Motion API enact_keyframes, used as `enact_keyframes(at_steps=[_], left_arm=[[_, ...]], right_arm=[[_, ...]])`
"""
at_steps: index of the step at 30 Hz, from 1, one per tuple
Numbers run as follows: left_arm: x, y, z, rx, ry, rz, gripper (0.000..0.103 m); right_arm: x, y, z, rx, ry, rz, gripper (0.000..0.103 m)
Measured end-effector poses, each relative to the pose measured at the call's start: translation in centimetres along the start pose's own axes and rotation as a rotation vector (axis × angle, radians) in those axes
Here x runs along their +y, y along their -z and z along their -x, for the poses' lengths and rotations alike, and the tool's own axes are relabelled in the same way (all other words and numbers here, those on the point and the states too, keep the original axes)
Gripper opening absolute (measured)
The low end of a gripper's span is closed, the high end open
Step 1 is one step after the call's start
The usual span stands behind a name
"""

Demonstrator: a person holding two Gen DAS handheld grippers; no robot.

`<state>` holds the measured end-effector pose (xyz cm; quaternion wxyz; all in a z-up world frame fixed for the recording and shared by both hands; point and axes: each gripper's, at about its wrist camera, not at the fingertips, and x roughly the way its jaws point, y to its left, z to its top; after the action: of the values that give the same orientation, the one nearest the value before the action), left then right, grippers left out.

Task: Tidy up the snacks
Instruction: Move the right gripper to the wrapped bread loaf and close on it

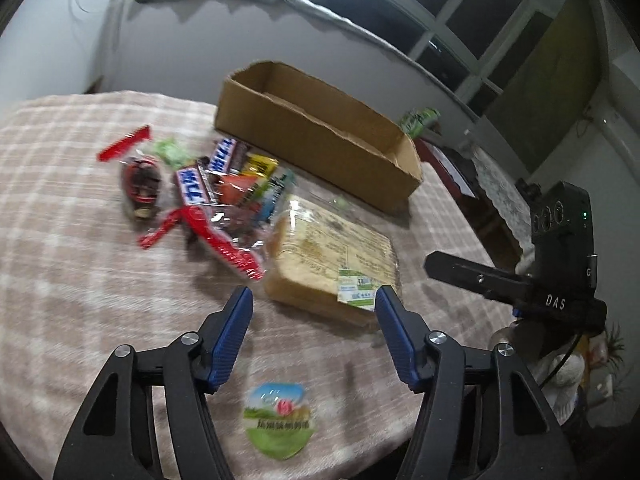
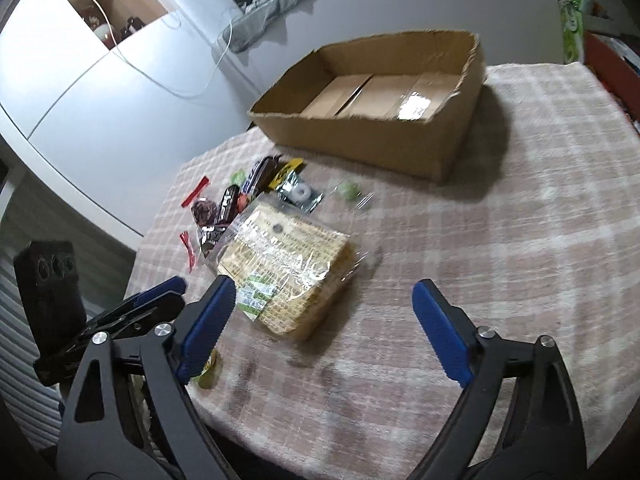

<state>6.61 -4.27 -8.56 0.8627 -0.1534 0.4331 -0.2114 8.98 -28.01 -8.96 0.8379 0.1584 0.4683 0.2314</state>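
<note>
Progress: nothing looked sorted yet; the cardboard box (image 2: 372, 120) stood bare inside, only its taped floor showing; every snack lay outside it on the checked tabletop (image 2: 500, 260); by my judgement the whole job was ahead.
Left to do: the bagged bread (image 1: 334, 258), the heap of small packets (image 1: 224, 184) with two blue-and-white bars, a stray green sweet (image 2: 347, 191) and a round foil-lidded cup (image 1: 280, 420) all remained loose.
Left tool (image 1: 314, 340): spread wide, gripping nothing; it hovered above the tabletop with the bread's labelled end just ahead between the blue pads; the cup lay below it, nearer the camera; the packets sat ahead to its left.
Right tool (image 2: 324, 332): spread wide too, empty; the bread lay just ahead and toward its left pad; the box stood well beyond, at the tabletop's far side.
Bread versus box: near, apart, not touching.
</note>
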Motion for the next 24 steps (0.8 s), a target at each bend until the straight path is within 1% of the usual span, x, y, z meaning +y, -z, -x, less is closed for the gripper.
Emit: enact_keyframes(at_steps=[2,6,8,9,10,15,21,23,24], left_arm=[[0.2,-0.4,-0.8,0.016,-0.018,0.002,0.062],[0.8,-0.9,-1.8,0.049,-0.010,0.020,0.062],[1.0,-1.1,-2.3,0.065,-0.008,0.013,0.062],[1.0,-1.2,-2.5,0.071,-0.006,0.013,0.062],[0.9,-1.1,-2.7,0.075,-0.004,0.012,0.062],[0.9,-1.2,-3.4,0.089,0.001,0.000,0.062],[-0.1,-1.0,-4.0,0.108,0.018,-0.042,0.062],[-0.3,-0.9,-4.0,0.106,0.016,-0.050,0.062],[-0.3,-0.9,-4.1,0.106,0.017,-0.049,0.062]], right_arm=[[0.1,-0.1,-0.8,0.018,-0.010,-0.002,0.092],[0.2,-0.2,-1.8,0.043,-0.008,-0.001,0.092],[0.1,-0.3,-2.5,0.057,-0.003,-0.008,0.088],[0.0,-0.4,-2.8,0.066,-0.008,-0.015,0.081],[-0.2,-0.5,-2.9,0.074,-0.014,-0.023,0.078],[-0.9,-0.7,-3.9,0.102,-0.046,-0.068,0.078],[-0.4,-0.7,-4.2,0.121,-0.065,-0.058,0.078],[0.0,-0.7,-4.3,0.124,-0.055,-0.044,0.078],[0.2,-0.6,-4.4,0.123,-0.051,-0.038,0.076]])
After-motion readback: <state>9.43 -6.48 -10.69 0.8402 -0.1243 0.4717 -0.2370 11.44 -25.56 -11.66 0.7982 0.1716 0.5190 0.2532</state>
